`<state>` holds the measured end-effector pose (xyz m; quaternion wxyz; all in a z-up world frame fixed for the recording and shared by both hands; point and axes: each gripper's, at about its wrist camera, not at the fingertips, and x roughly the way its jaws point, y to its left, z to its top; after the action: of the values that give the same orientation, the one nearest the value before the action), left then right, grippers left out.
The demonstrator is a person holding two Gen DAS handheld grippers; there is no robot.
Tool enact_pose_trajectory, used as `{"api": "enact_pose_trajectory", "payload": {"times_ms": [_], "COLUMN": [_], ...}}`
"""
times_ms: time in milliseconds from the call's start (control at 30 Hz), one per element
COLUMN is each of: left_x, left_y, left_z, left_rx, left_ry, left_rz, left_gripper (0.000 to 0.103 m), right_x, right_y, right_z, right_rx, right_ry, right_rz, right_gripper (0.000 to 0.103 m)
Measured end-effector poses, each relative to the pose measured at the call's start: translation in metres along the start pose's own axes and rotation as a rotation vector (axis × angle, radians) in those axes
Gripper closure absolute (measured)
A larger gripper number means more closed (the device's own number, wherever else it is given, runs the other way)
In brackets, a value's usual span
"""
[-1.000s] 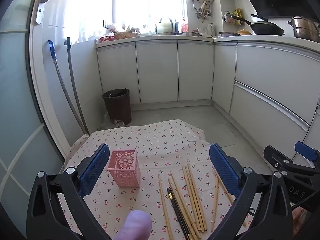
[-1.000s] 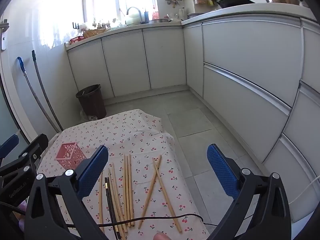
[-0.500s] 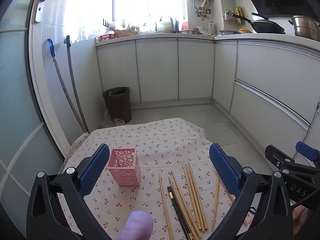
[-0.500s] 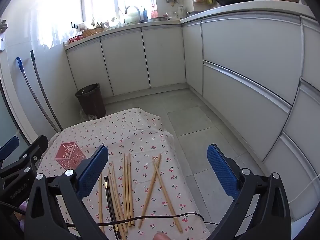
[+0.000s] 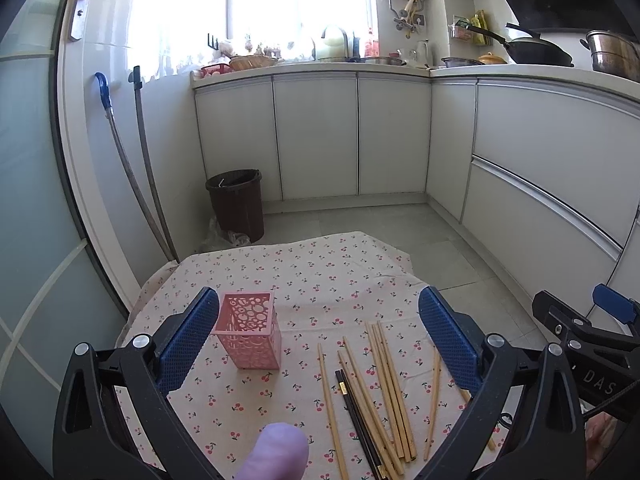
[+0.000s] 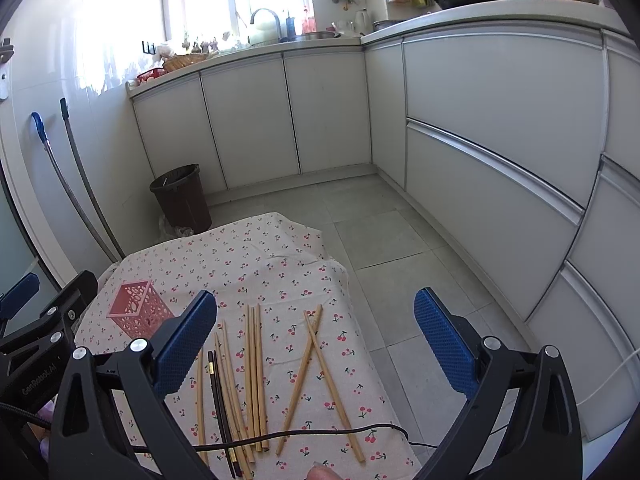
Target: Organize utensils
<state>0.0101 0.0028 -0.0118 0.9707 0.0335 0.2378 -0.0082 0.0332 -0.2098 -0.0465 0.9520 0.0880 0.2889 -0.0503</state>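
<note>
A pink perforated holder (image 5: 249,331) stands upright on the cherry-print cloth (image 5: 304,276), just inside my left gripper's left finger. My left gripper (image 5: 320,340) hovers open above the cloth with nothing between its fingers. Several wooden chopsticks (image 5: 386,376) and one black pair (image 5: 356,412) lie loose to the holder's right. In the right wrist view the pink holder (image 6: 140,310) sits at the left, the wooden chopsticks (image 6: 254,368) lie in the middle, and two crossed ones (image 6: 316,364) lie further right. My right gripper (image 6: 316,340) is open and empty above them.
A dark waste bin (image 5: 237,204) stands on the tiled floor beyond the table, beside two leaning handles (image 5: 136,184). White cabinets (image 5: 540,184) run along the back and right. A black cable (image 6: 304,436) crosses the cloth's near edge. A fingertip (image 5: 276,456) shows at the bottom.
Both views have shifted very slightly; the holder and chopsticks lie where they were and both grippers stay open.
</note>
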Motion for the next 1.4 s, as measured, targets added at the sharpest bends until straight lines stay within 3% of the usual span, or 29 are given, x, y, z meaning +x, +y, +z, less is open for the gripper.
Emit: {"api": "enact_pose_trajectory", "payload": {"times_ms": [1400], "left_x": [0.0064], "left_y": [0.0004], "left_z": [-0.0026], "left_rx": [-0.001], "left_ry": [0.028], "left_rz": [0.010], "left_gripper": [0.007], "right_x": [0.0065], "right_y": [0.0014], "right_z": [-0.0034], "right_rx": [0.011], "right_ry": [0.020], "right_rz": [0.001], "right_gripper": [0.007]}}
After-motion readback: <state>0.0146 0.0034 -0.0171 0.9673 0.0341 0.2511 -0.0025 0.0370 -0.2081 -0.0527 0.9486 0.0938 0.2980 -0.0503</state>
